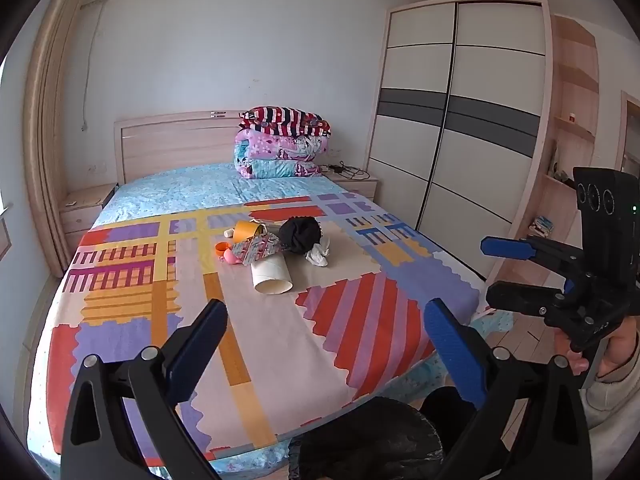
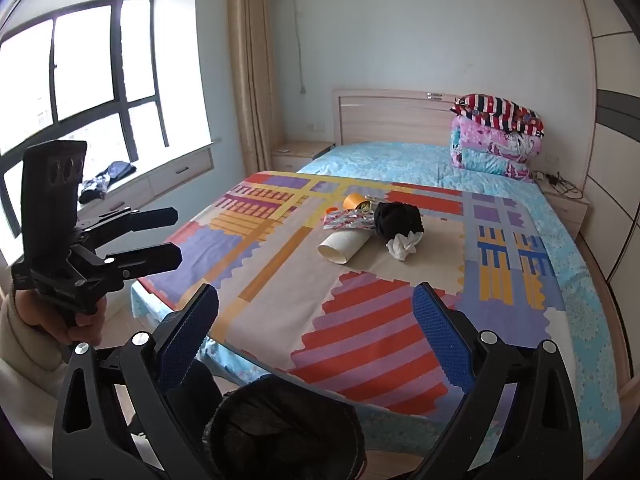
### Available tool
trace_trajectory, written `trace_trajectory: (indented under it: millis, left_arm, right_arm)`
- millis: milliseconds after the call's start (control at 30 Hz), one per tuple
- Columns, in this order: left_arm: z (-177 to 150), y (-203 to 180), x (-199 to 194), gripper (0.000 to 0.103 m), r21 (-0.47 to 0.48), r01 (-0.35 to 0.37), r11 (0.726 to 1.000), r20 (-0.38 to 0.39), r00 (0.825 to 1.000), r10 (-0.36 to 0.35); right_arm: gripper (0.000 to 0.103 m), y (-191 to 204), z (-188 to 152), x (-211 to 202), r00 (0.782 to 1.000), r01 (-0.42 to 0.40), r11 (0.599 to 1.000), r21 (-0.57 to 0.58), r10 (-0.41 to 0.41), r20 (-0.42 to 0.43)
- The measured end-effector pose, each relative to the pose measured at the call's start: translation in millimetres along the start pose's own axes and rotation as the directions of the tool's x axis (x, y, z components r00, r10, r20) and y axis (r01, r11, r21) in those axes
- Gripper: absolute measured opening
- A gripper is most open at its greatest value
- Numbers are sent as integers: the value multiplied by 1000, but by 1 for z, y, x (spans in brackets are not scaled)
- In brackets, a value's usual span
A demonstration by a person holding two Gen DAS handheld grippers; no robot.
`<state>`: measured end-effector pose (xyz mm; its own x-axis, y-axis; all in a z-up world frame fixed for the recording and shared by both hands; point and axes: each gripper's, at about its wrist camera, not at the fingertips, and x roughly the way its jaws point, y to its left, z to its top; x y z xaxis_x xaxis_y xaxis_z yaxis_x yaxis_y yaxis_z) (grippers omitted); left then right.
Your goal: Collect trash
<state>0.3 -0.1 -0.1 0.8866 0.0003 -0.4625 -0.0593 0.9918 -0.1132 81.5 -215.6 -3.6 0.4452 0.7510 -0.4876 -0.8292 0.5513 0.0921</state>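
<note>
A: Cardboard first: one pale tube (image 1: 271,277) lies on its side on the bed (image 1: 132,320), at the near edge of the trash pile. How many pieces do you count?

B: One orange cup (image 1: 246,231) tipped over, one shiny printed wrapper (image 1: 256,249), one crumpled white tissue (image 1: 319,255), one black bundle (image 1: 300,234), and a small orange and pink bit (image 1: 226,254) at the left. They sit touching or overlapping mid-bed, on the patterned sheet (image 2: 360,320).

A: And the bins?

B: One, lined with a black bag (image 2: 280,436), on the floor just below the foot of the bed.

A: The claws?

B: Two. The left gripper (image 1: 326,328) has its blue pads spread wide, nothing between them. The right gripper (image 2: 316,320) likewise gapes fully, touching nothing. Both hang well short of the pile.
</note>
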Motion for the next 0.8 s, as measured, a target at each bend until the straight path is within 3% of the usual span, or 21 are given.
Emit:
trace_trajectory:
  millis: [800]
  left_arm:
    - [0, -3, 0, 95, 3, 5, 1000, 0, 1000, -5]
  right_arm:
    - [98, 0, 0, 0, 1000, 0, 1000, -2, 0, 0]
